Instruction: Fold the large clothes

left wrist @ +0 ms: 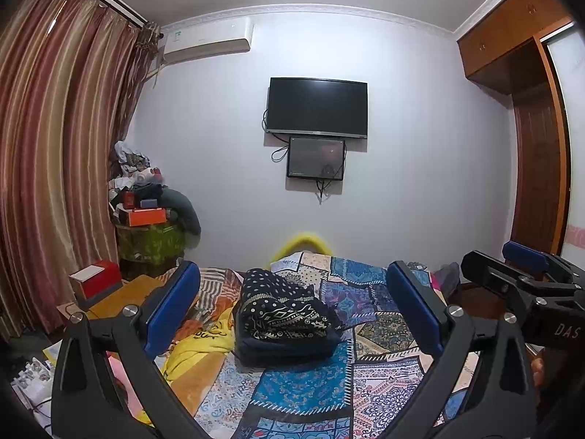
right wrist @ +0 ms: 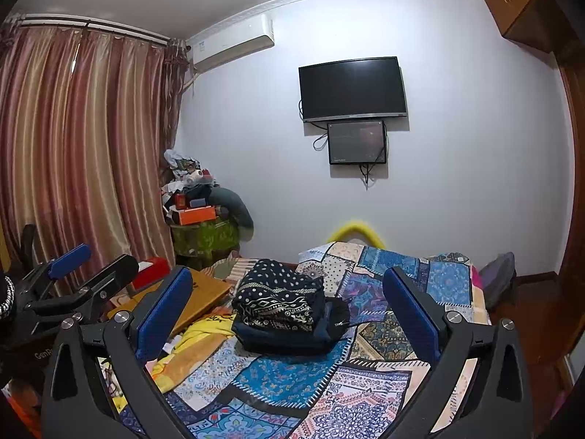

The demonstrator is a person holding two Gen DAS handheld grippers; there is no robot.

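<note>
A folded stack of dark clothes (left wrist: 283, 314), a black patterned piece on top of navy ones, lies on the patchwork bedspread (left wrist: 303, 387); it also shows in the right wrist view (right wrist: 281, 303). A yellow garment (left wrist: 199, 344) lies crumpled left of the stack, also seen in the right wrist view (right wrist: 193, 344). My left gripper (left wrist: 292, 307) is open and empty, held above the bed short of the stack. My right gripper (right wrist: 289, 307) is open and empty beside it; it also shows in the left wrist view (left wrist: 519, 267).
A wooden board (right wrist: 197, 296) and a red box (left wrist: 98, 278) sit left of the bed. A cluttered stand (left wrist: 150, 216) is in the corner by the striped curtains (left wrist: 55, 146). A TV (left wrist: 316, 106) hangs on the far wall. A wardrobe (left wrist: 537, 139) stands right.
</note>
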